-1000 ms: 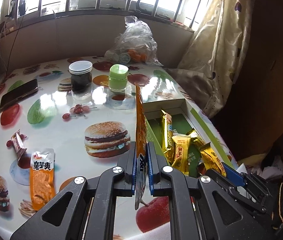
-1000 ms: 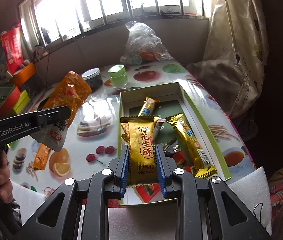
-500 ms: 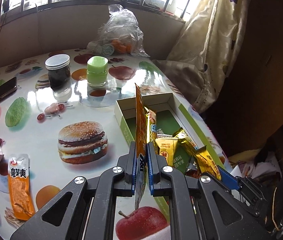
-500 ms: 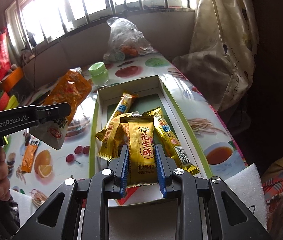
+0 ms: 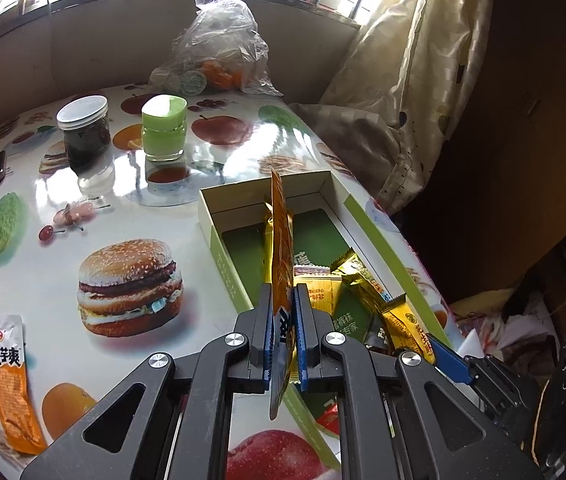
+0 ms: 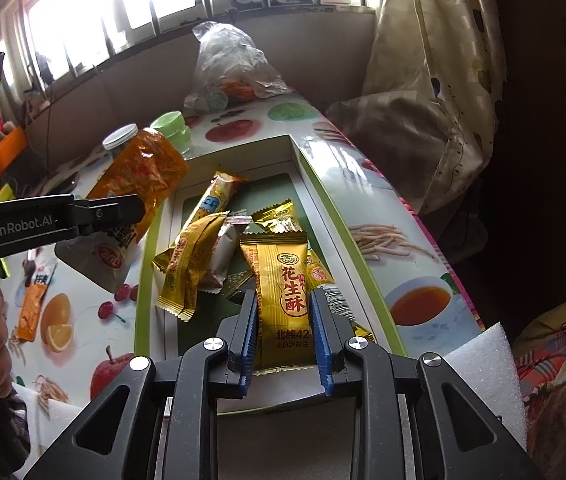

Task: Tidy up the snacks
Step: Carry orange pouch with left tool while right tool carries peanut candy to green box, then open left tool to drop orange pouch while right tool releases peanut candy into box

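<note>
Several gold-wrapped snacks are already lying in the shallow green-rimmed cardboard box (image 6: 325, 200). A gold foil peanut-crisp packet (image 6: 285, 300) is being gripped by the right gripper (image 6: 285, 332) above the box's near end, while a glossy orange pouch (image 5: 281, 248) is being clenched by the left gripper (image 5: 285, 340) over its 9 o'clock edge. A flat orange sachet (image 5: 11, 380) is still waiting on the tablecloth at 8 o'clock.

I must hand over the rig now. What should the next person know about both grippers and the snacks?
Left gripper: shut on the orange pouch, held at the box's left edge.
Right gripper: shut on the gold peanut bar, held over the box.
Done: several gold snacks lie in the box.
Left: place both held items; the orange sachet lies on the table, outside the box.
</note>
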`<state>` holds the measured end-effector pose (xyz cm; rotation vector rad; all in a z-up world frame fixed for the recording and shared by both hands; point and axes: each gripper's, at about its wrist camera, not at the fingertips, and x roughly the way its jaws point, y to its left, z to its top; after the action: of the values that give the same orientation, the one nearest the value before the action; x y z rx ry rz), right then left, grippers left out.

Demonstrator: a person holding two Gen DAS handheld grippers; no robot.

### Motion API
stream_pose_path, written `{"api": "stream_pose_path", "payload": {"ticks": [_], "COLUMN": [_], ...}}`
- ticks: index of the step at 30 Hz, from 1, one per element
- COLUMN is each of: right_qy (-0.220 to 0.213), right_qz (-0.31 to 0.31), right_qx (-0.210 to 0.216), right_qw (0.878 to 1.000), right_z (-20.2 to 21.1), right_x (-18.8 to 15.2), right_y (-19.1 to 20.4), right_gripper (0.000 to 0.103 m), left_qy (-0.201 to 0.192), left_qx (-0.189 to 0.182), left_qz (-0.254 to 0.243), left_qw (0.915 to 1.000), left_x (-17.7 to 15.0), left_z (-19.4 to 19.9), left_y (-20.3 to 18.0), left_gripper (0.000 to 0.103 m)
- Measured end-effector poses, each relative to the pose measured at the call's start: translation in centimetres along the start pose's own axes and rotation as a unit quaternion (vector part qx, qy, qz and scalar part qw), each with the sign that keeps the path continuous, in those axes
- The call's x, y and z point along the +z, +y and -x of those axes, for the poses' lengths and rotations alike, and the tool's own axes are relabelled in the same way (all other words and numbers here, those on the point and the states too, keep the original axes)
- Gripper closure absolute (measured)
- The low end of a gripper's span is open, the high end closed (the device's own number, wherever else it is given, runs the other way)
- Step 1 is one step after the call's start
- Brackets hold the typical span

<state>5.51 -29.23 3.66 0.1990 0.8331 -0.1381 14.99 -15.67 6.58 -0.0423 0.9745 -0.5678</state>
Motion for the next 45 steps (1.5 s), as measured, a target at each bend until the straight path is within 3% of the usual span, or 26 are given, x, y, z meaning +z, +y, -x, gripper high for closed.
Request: {"api": "stream_pose_path", "payload": {"ticks": [26,31,45], "right_qy": [-0.003,-0.003,-0.004], "right_qz": [-0.009,-0.008,-0.010], "right_qx": [-0.007,-0.005,-0.008], "right_qw": [1.000,1.000,1.000], "right_z": [-0.9,-0.9,-0.7], "right_x": [-0.1,0.0,0.0], "right_y": [-1.0,-0.8,-0.5], "right_gripper": [0.078,0.074,0.063], "left_qy": [0.029,0.027,0.021], "left_qx": [-0.009,-0.003,-0.002], "left_qz": [0.010,0.008,0.012], "left_qw": [0.9995,0.9996,0.9997], "left_x": [0.5,0.5,0.5], "left_z": [-3.0,-2.9,-2.4], "left_y": [-0.3,-0.3,0.0], "left_gripper": [0.093,0.082,0.081]}}
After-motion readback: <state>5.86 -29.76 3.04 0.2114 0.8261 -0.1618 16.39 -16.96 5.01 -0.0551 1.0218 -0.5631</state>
